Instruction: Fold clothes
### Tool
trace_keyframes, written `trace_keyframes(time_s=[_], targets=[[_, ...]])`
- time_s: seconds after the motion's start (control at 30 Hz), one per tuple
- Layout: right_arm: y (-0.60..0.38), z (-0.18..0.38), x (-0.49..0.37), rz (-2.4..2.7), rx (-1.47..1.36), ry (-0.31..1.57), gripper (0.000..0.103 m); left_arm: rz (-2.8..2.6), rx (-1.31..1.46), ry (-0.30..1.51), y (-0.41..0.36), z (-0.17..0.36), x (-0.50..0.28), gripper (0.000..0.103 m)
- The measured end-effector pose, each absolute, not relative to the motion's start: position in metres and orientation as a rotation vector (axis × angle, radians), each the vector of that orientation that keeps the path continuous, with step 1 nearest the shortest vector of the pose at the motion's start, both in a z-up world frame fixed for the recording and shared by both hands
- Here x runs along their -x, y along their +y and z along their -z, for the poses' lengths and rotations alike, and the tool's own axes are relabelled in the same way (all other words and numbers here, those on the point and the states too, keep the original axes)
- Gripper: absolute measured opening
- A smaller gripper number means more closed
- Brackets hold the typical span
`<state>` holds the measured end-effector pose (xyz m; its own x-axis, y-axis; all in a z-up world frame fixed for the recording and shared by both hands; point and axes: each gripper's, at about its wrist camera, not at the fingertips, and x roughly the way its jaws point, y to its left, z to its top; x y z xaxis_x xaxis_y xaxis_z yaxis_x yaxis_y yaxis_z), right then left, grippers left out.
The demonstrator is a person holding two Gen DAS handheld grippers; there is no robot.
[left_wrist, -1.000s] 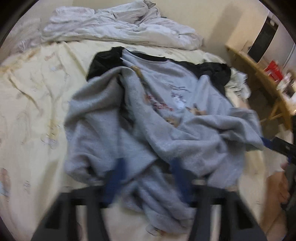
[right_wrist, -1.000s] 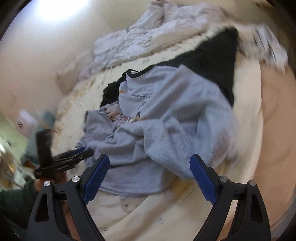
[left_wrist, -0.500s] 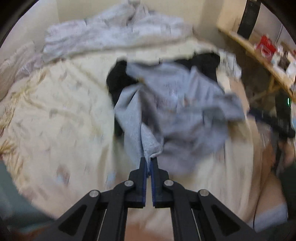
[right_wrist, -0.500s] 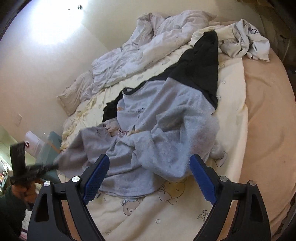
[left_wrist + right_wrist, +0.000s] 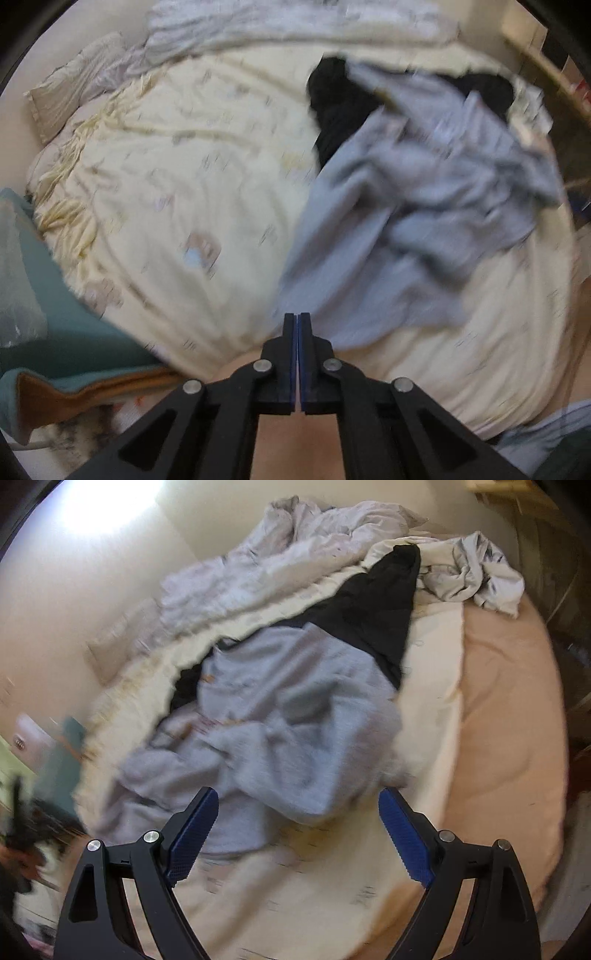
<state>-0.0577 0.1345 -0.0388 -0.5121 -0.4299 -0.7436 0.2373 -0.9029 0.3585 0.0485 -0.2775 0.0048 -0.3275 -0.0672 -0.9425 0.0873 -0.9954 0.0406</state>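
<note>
A grey sweatshirt (image 5: 280,723) lies crumpled on the cream bedsheet (image 5: 177,192), its upper part resting on a black garment (image 5: 373,613) that reaches toward the far side of the bed. One edge of it stretches out toward the left gripper (image 5: 297,325), whose jaws, having just been closing, are pressed together on that grey cloth. The right gripper (image 5: 299,834) hangs over the near hem of the sweatshirt with its jaws spread wide and nothing between them. A rumpled white duvet (image 5: 280,557) is heaped along the wall, and a pale crumpled garment (image 5: 476,576) lies beside the black one.
</note>
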Motion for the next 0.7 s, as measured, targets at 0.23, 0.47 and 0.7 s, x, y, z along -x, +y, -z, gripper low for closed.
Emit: trace_keyframes(time_s=[0.23, 0.47, 0.7], targets=[[0.096, 0.026, 0.085, 2.375, -1.325, -0.001, 0.091, 2.648, -1.589, 0.261, -0.246, -0.005, -0.035, 0.037], [0.022, 0.042, 0.094, 2.257, -1.391, 0.447, 0.090, 2.730, -1.414, 0.320, -0.227, 0.011, -0.032, 0.045], [0.017, 0.065, 0.107, 2.206, -1.472, 0.650, 0.006, 2.826, -1.226, 0.440, -0.234, 0.008, -0.040, 0.057]])
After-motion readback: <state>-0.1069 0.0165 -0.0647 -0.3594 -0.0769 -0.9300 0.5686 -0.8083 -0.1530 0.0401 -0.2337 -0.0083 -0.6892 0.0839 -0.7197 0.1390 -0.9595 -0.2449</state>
